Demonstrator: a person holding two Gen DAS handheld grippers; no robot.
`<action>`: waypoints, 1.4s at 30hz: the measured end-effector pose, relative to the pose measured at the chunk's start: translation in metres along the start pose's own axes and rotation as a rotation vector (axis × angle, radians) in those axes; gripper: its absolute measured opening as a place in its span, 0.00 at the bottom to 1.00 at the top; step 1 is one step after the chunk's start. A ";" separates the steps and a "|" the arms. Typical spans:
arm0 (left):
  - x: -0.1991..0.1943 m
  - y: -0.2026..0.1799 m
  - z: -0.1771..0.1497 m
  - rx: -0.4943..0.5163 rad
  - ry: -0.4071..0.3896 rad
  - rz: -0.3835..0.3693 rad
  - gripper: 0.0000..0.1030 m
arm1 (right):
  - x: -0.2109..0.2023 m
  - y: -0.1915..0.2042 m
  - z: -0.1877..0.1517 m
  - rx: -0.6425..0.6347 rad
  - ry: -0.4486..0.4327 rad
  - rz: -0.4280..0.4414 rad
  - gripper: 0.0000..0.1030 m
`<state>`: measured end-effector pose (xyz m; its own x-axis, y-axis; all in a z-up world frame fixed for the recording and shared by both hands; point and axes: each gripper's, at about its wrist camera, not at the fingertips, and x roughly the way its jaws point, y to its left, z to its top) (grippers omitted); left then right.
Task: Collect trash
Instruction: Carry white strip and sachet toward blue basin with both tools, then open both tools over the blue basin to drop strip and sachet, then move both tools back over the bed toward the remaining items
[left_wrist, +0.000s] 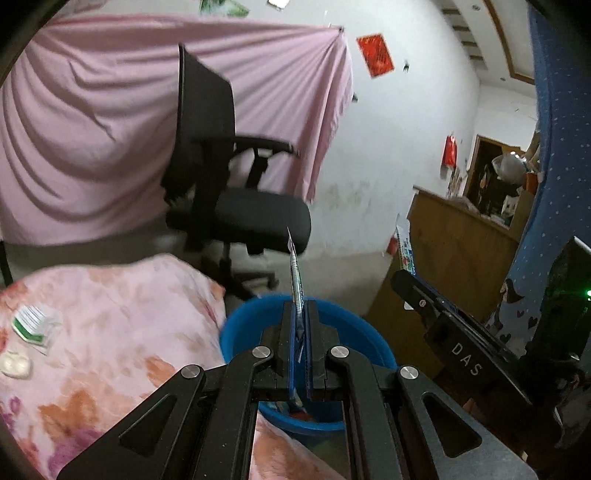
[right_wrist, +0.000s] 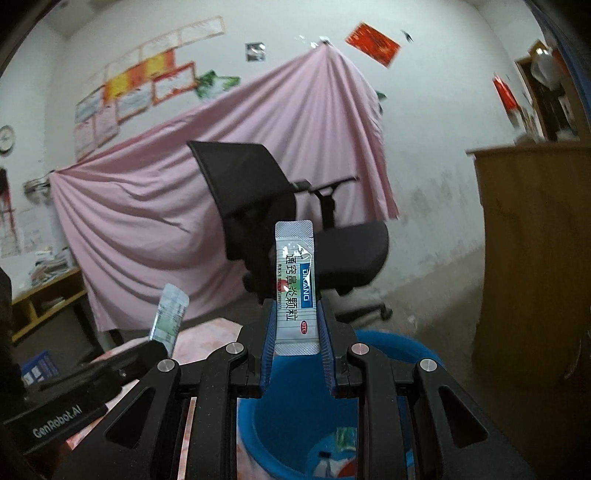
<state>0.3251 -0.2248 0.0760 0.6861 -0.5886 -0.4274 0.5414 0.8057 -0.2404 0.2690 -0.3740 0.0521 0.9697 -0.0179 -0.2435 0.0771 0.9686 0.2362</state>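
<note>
Both claws grip sachets over the bucket (right_wrist: 388, 347). Right claw (right_wrist: 297, 332) is closed on a silver sachet (right_wrist: 295, 284) standing upright between its fingers, reading "DIKANG", Chinese characters and a red "OTC". Left claw (left_wrist: 300, 332) pinches a second sachet (left_wrist: 295, 280), seen edge-on. Below both, trash already lies in the bucket; two scraps (left_wrist: 33, 325) remain on the floral blanket (left_wrist: 122, 321), left of the left claw. Bodies read "DAS", "GenRobot.AI".
</note>
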 end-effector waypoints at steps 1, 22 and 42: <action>0.005 0.000 0.000 -0.009 0.022 -0.003 0.02 | 0.002 -0.004 -0.001 0.014 0.015 -0.009 0.20; 0.052 -0.002 -0.022 -0.090 0.255 0.005 0.14 | 0.034 -0.033 -0.009 0.109 0.198 -0.038 0.20; 0.005 0.029 -0.011 -0.143 0.108 0.099 0.39 | 0.025 -0.026 0.000 0.101 0.149 -0.040 0.35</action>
<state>0.3390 -0.2034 0.0578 0.6726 -0.5014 -0.5443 0.3936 0.8652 -0.3107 0.2909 -0.3994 0.0403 0.9210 -0.0119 -0.3895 0.1454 0.9379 0.3151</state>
